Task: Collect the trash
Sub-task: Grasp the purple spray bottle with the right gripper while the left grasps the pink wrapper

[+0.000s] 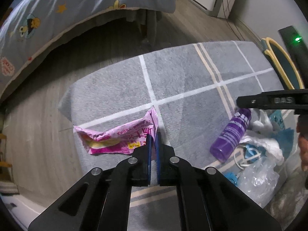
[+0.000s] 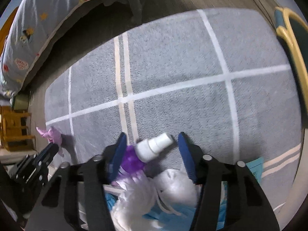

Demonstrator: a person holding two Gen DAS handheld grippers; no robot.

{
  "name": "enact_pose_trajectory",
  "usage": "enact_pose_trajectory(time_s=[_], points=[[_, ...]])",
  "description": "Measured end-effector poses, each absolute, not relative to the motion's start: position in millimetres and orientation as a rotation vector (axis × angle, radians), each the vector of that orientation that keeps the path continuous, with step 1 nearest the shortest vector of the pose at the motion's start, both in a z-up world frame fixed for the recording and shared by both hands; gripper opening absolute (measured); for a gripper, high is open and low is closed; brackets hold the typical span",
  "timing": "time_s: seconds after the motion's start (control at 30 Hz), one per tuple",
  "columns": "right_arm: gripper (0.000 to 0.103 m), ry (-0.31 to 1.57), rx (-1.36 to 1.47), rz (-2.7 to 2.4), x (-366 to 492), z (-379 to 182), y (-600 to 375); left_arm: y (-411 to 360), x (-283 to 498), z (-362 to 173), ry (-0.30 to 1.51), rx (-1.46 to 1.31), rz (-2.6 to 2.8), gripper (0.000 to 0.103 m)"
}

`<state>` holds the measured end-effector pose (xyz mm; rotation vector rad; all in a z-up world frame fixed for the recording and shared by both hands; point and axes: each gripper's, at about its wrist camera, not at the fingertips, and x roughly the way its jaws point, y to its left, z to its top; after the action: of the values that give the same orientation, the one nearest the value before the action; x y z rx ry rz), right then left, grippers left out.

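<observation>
On the rug (image 1: 182, 80) before me, a wrapper (image 1: 119, 136) lies left of a bottle (image 1: 233, 132); tissues (image 1: 267, 140) and a plastic bag (image 1: 258, 179) sit right of it, the bed (image 1: 57, 15) behind.

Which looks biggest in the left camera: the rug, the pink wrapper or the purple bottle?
1. The rug, by far.
2. The pink wrapper.
3. The purple bottle.
The wrapper and bottle look close in size, and the fisheye bends things, so that order is unsure.
</observation>
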<state>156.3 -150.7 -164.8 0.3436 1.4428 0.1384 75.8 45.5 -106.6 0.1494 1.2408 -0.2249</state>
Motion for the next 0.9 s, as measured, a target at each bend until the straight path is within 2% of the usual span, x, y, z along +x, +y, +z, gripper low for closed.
enact_pose_trajectory(time_s=[0.07, 0.23, 0.27, 0.57, 0.9], points=[[0.031, 1.44, 0.376, 0.143, 157, -165, -147, 52, 72, -105, 1.235, 0.146, -0.231, 0.005], [0.025, 1.418, 0.383, 0.161, 157, -162, -141, 51, 70, -101, 1.222, 0.142, -0.247, 0.005], [0.018, 1.408, 0.392, 0.164, 156, -159, -142, 47, 74, -102, 1.217, 0.138, -0.25, 0.005], [0.014, 1.259, 0.393, 0.238, 149, -104, -153, 53, 69, -72, 1.134, 0.046, -0.265, 0.004], [0.013, 1.039, 0.113, 0.246, 124, -44, -157, 43, 62, -44, 1.062, 0.012, -0.281, 0.004]])
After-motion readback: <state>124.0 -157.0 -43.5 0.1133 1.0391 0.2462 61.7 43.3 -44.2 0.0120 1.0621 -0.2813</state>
